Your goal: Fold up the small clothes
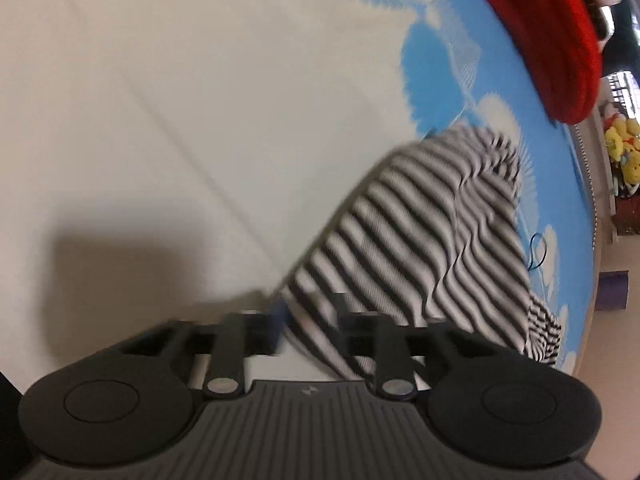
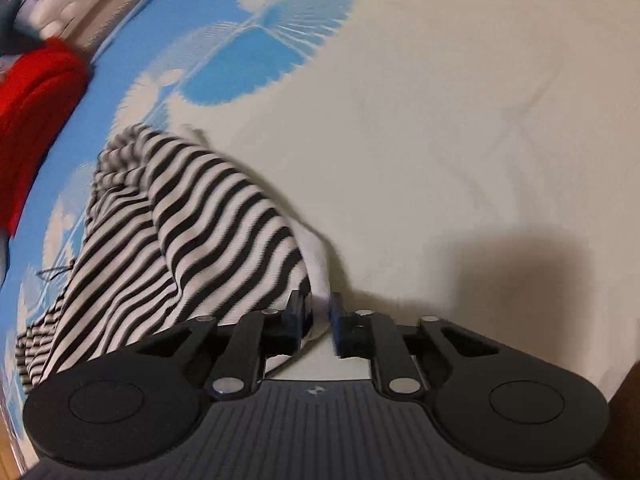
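Both grippers sit closest to my cameras. On my right gripper (image 2: 320,312) the jaws are pinched together on a white edge of the striped garment (image 2: 192,232). On my left gripper (image 1: 308,320) the fingers stand a little apart with striped cloth between them, but that view is smeared by motion and I cannot tell whether they are clamped on it.

One black-and-white striped garment (image 1: 420,232) is all I count — it lies rumpled on the bed sheet (image 2: 440,120), draped from the jaws across the cream middle of the sheet to its blue part with white fan-like shapes. Just beside the garment on the blue lies one small dark loop of thread (image 1: 536,252).

Farther out, one red knitted cloth (image 1: 560,40) rests at the sheet's far edge. Past the bed, in the left view, I see a few yellow soft toys (image 1: 624,148) — too blurred to count — and one purple thing (image 1: 612,290) on the floor.
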